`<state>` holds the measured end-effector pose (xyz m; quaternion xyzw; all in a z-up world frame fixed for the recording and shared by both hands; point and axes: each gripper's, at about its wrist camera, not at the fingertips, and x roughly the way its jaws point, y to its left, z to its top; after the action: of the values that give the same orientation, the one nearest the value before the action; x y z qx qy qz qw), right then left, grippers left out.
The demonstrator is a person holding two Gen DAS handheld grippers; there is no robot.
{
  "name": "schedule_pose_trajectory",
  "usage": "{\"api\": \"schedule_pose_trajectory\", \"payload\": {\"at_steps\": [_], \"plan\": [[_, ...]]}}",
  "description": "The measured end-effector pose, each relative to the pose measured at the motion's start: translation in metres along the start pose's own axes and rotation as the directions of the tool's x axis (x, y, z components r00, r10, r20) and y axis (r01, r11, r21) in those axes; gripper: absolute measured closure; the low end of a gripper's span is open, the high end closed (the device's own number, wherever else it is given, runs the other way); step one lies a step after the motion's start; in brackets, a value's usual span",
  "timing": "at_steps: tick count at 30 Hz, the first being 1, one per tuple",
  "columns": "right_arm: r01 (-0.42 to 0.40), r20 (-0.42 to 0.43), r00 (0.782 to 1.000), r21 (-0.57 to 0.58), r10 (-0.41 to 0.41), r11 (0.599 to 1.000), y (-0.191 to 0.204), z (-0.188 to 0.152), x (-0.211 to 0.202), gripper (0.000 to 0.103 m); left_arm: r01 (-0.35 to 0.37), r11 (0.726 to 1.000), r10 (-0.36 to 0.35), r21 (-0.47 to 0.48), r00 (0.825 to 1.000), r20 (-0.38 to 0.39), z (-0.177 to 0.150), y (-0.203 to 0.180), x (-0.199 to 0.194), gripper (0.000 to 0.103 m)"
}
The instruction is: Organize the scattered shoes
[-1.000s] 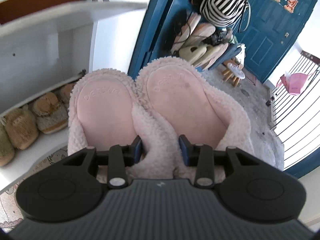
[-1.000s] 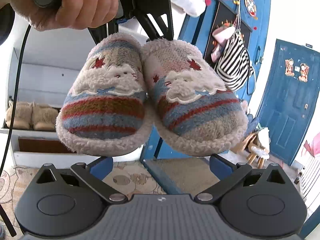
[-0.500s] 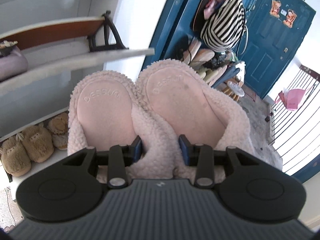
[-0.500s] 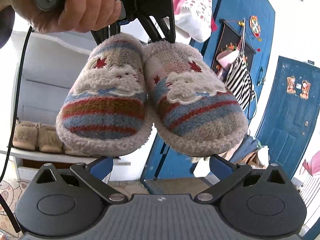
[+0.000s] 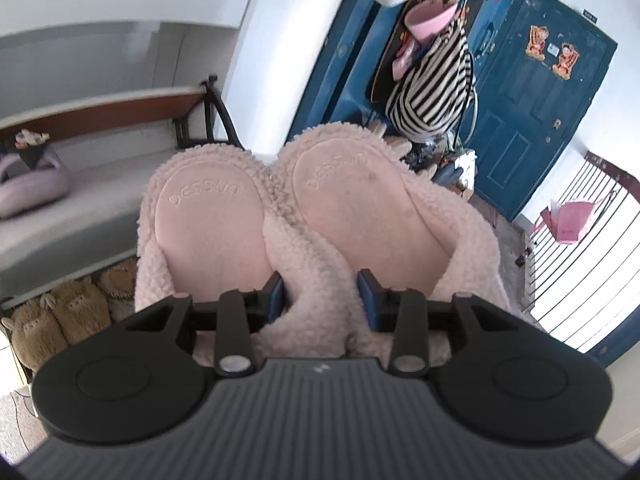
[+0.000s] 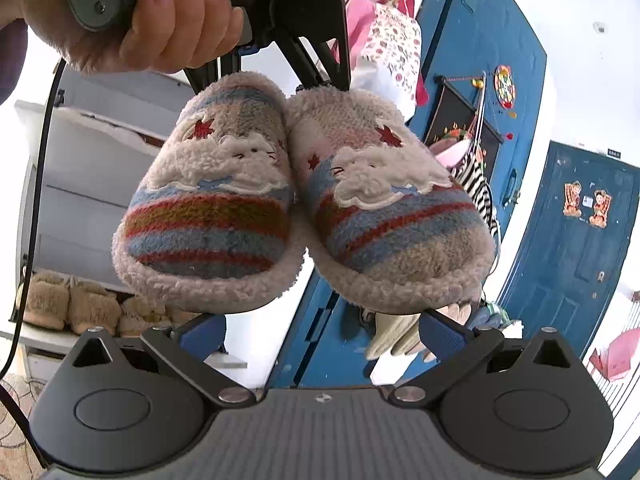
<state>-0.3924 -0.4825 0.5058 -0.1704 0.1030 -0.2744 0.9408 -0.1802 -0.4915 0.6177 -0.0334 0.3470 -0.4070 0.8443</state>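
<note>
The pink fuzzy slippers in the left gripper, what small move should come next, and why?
Probably carry them forward and a little left, over the grey shelf, then lower. The left gripper is shut on the inner edges of both pink slippers, so they hang in the air as a pair. That shelf lies just beyond their toes, bare beside the lilac slipper, while the brown slippers fill the shelf below.

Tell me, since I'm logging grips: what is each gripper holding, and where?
Left gripper pinches the pair of pink slippers by their touching inner heel walls. Right gripper holds nothing; its jaws stand open.
</note>
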Motion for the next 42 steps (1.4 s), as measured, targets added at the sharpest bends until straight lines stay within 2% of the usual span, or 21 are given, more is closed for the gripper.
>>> {"api": "schedule_pose_trajectory", "payload": {"at_steps": [10,14,16,18,21,24,27,29,32,36,42], "plan": [[-0.059,0.068,0.996,-0.037,0.062,0.998,0.008,0.039,0.027,0.000,-0.069,0.996,0.072,-0.055,0.996,0.046,0.037,0.024,-0.006,0.066],[-0.096,0.085,0.991,-0.047,0.099,0.994,0.011,0.053,0.045,0.000,-0.124,0.987,0.128,-0.098,0.991,0.045,0.058,0.043,0.005,0.066],[-0.115,0.097,0.988,-0.059,0.120,0.992,0.014,0.061,0.055,0.000,-0.154,0.981,0.160,-0.118,0.986,0.044,0.068,0.053,0.012,0.068],[-0.144,0.125,0.980,-0.072,0.152,0.987,0.018,0.070,0.060,0.000,-0.158,0.979,0.165,-0.126,0.985,0.045,0.078,0.063,0.021,0.076],[-0.159,0.171,0.971,-0.049,0.165,0.986,0.015,0.082,0.065,0.000,-0.162,0.982,0.167,-0.101,0.985,0.042,0.089,0.068,0.033,0.077],[-0.237,0.158,0.959,0.004,0.234,0.971,0.002,0.095,0.086,0.000,-0.183,0.978,0.184,-0.099,0.983,0.004,0.101,0.077,0.050,0.077],[-0.263,0.103,0.958,-0.042,0.266,0.964,0.006,0.104,0.111,0.000,-0.170,0.977,0.164,-0.131,0.985,-0.055,0.111,0.090,0.059,0.070],[-0.270,0.111,0.955,-0.059,0.275,0.961,0.010,0.107,0.113,0.000,-0.176,0.975,0.169,-0.135,0.984,-0.059,0.112,0.095,0.060,0.065],[-0.271,0.124,0.953,-0.065,0.277,0.960,0.010,0.114,0.115,0.000,-0.197,0.971,0.190,-0.134,0.979,-0.069,0.116,0.100,0.064,0.065],[-0.307,0.085,0.946,-0.070,0.313,0.949,0.008,0.123,0.127,0.000,-0.222,0.970,0.214,-0.103,0.973,-0.080,0.122,0.101,0.070,0.065],[-0.375,0.030,0.926,-0.068,0.377,0.925,0.012,0.137,0.153,0.000,-0.241,0.964,0.230,-0.114,0.968,-0.103,0.135,0.116,0.079,0.064]]}}
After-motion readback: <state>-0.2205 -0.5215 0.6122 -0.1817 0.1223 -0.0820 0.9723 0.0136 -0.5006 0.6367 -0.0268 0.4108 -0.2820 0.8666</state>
